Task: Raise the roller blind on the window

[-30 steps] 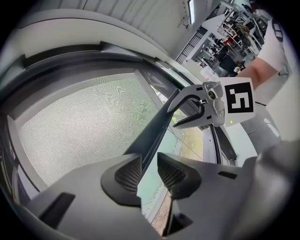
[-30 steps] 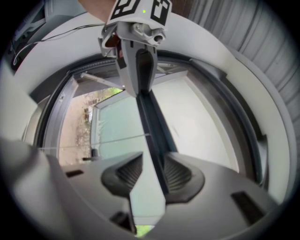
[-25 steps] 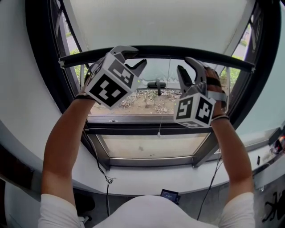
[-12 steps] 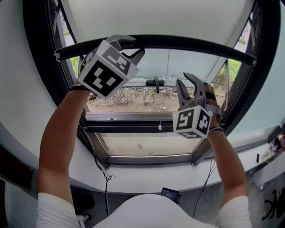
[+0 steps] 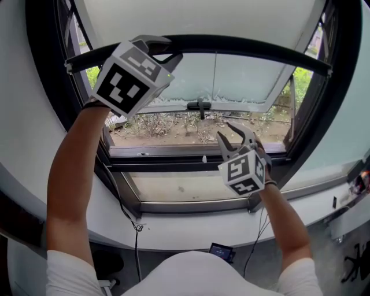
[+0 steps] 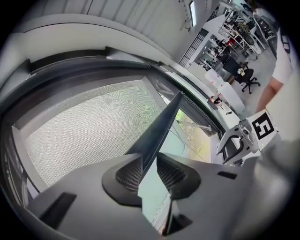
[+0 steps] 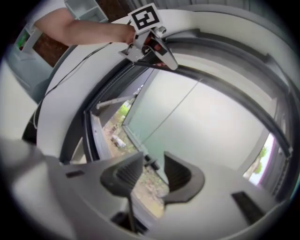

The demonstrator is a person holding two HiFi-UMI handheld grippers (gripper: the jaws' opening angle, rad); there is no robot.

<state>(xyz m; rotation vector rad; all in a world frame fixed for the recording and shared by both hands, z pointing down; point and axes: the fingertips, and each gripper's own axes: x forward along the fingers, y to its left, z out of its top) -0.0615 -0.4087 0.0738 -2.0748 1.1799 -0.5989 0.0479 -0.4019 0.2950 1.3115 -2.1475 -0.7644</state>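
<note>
while the left gripper (image 5: pixel 165 51) is closing around the blind's bottom bar (image 5: pixel 260 48) at upper left, the right gripper (image 5: pixel 226 130) hangs apart, empty.

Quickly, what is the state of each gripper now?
Left gripper: tongs closing, blind's bottom bar between them, not yet clamped.
Right gripper: tongs open, holding nothing.

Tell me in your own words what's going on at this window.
A person with a gripper in each hand is working on the roller blind. The left gripper is up at the blind's dark bottom bar, its jaws closing with the bar between them. The right gripper hangs lower in front of the window, jaws apart and empty.
</note>
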